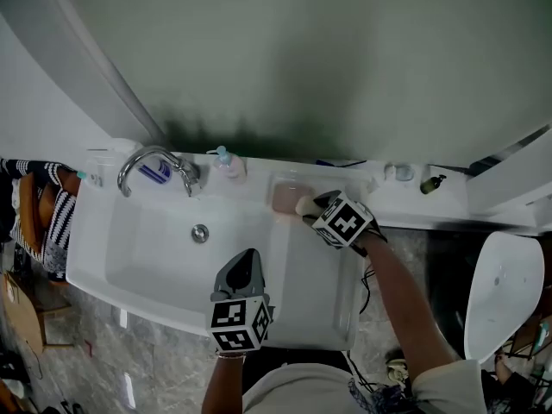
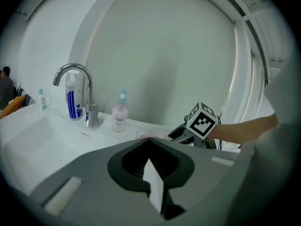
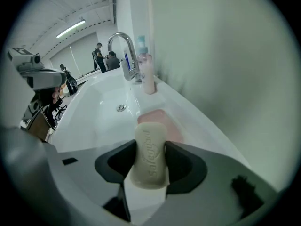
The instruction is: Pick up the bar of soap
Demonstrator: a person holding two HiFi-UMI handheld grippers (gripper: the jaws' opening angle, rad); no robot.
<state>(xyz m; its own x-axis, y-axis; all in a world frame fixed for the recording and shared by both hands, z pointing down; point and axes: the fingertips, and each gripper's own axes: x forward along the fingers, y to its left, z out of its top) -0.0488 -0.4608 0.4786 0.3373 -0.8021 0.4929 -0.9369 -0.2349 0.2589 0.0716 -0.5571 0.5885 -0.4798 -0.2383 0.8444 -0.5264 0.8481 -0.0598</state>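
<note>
Right gripper view shows the right gripper [image 3: 149, 166] clamped on the bar of soap [image 3: 150, 145] by the pink dish [image 3: 164, 122]; a firm, even squeeze and straight lift should prevent slippage.

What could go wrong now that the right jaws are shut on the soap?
1. The soap is held on edge by its flat faces. It looks slick, so it may slip from the right gripper and drop to the dish or into the sink.
2. Swinging toward the tap could knock over the bottle.
</note>
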